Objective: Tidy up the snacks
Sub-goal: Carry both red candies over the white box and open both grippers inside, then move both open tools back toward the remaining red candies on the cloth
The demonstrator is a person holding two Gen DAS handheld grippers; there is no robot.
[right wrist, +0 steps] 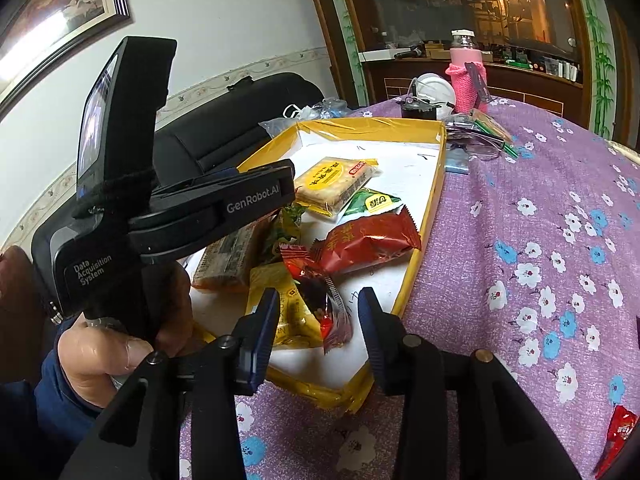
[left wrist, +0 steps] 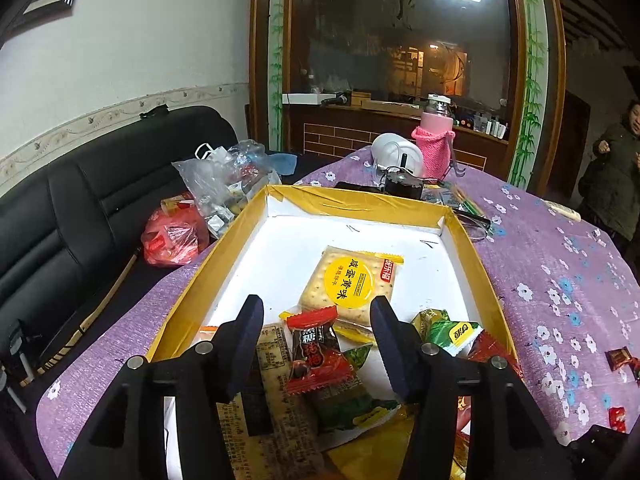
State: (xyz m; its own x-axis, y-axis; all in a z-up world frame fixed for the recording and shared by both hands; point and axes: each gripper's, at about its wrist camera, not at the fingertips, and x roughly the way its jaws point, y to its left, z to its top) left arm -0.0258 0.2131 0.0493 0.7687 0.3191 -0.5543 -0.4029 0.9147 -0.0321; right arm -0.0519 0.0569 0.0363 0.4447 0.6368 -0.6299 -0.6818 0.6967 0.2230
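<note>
A shallow box (left wrist: pixel 360 200) with yellow walls and a white floor lies on the purple flowered tablecloth and holds several snack packets. My left gripper (left wrist: pixel 317 301) stands open above its near end, over a red-and-brown candy packet (left wrist: pixel 316 356) that lies on a long biscuit pack (left wrist: pixel 276 400); neither pad touches the candy. A cracker pack with a round yellow label (left wrist: pixel 352 284) lies further in, a green packet (left wrist: pixel 448 330) to the right. My right gripper (right wrist: pixel 319 292) is open at the near rim of the box (right wrist: pixel 432 200), with a dark red candy wrapper (right wrist: pixel 324 308) loose between its fingers.
Loose red candies (left wrist: pixel 618 358) (right wrist: pixel 618 432) lie on the cloth right of the box. Behind it stand a pink bottle (left wrist: pixel 434 136), a white helmet-like object (left wrist: pixel 396 152) and glasses (left wrist: pixel 476 224). Plastic bags (left wrist: pixel 216 184) sit on a black sofa left. A person (left wrist: pixel 612 176) stands far right.
</note>
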